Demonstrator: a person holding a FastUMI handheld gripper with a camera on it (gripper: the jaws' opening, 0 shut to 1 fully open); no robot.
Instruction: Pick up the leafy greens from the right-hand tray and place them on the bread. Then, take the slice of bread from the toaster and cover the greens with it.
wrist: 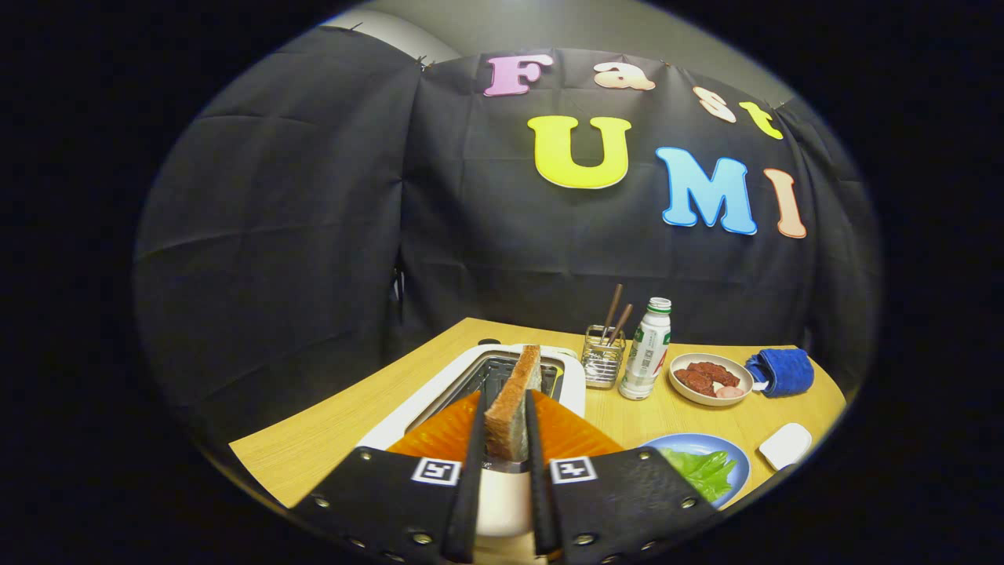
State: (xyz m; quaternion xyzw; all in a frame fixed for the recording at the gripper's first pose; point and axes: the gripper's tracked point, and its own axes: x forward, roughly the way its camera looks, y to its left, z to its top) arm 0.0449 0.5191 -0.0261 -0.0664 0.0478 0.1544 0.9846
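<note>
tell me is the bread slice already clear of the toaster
No, the bread slice is clamped between the tool fingers and its lower end sits in the toaster slot.

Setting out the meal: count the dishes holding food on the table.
2. A blue plate of greens lies right of the gripper, which is shut on the bread; a bowl of red food sits beyond, beside the bottle. Others may be hidden.

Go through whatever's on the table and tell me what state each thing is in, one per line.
tongs: closed on the bread slice, both fingers against its sides
bread slice: upright, standing in the toaster slot
toaster: on the table, slot open upward
leafy greens: lying on the blue plate
blue plate: flat on the table
bottle: upright, cap on
wire holder: upright, two sticks in it
bowl: holding reddish food
blue cloth: bunched up
</note>
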